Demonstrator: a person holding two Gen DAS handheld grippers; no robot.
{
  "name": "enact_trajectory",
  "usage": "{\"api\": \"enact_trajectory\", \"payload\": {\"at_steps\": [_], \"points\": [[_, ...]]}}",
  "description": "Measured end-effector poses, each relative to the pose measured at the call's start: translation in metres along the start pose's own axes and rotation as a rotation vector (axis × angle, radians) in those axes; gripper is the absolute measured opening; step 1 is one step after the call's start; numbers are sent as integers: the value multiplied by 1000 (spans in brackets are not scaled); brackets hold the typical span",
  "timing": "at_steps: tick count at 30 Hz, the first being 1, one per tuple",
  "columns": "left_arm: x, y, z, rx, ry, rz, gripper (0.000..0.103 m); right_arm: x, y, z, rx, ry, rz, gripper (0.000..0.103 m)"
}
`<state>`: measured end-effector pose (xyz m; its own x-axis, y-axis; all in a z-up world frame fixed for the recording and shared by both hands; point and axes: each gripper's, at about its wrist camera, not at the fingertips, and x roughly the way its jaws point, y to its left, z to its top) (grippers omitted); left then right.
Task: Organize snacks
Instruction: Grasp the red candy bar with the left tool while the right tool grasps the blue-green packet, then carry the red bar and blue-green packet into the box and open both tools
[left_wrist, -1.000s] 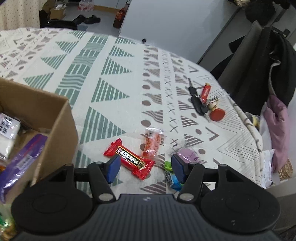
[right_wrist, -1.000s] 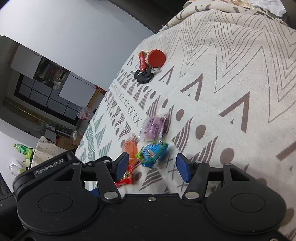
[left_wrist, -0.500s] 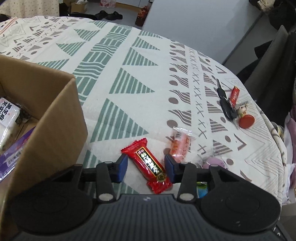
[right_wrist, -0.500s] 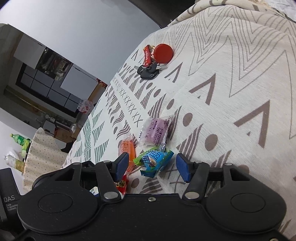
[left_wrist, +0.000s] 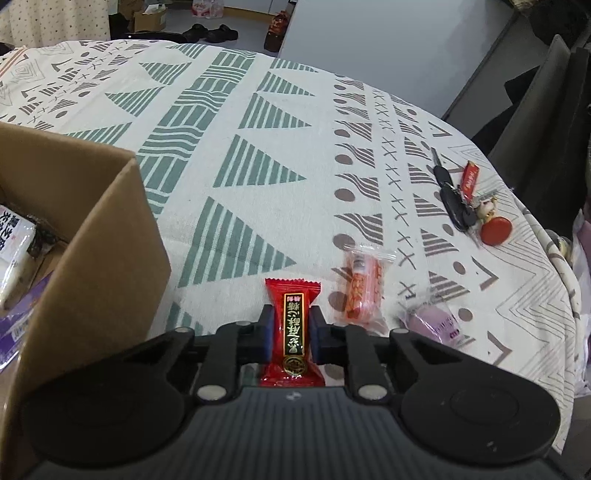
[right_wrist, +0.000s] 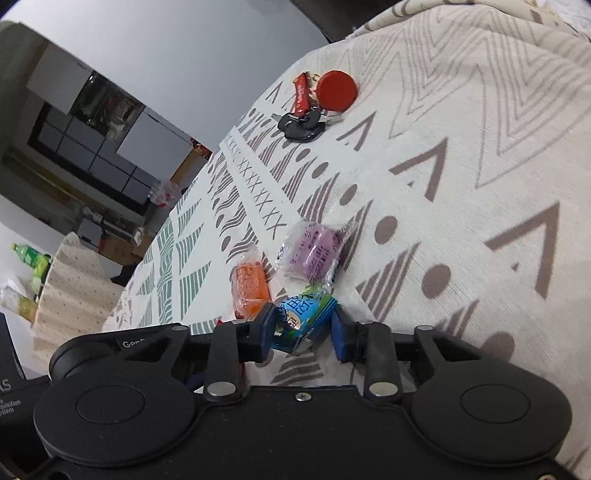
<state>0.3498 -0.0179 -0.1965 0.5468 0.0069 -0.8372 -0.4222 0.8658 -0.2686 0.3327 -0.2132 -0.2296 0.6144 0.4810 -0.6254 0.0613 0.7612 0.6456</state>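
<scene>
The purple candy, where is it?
In the right wrist view the purple candy lies on the tablecloth, just past the blue candy between the right tool's fingers, with the orange candy to its left.

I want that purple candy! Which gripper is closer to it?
Right. The right gripper sits just below the purple candy, around a blue snack. The left gripper clamps the red snack, further off.

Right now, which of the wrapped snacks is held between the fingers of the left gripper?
The red snack with gold lettering: the left gripper is shut on it. The orange snack and purple snack lie free on the tablecloth.
</scene>
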Motion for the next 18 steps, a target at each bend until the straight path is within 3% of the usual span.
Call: {"api": "enact_trajectory", "payload": {"at_steps": [9,18], "points": [[-31,-2,-7,17,-5,-49,18,-32,-1,-9,57,-46,14,27],[-90,4,-5,49,-52,-103,18,-63,28,-14,60,-88,58,27]]}}
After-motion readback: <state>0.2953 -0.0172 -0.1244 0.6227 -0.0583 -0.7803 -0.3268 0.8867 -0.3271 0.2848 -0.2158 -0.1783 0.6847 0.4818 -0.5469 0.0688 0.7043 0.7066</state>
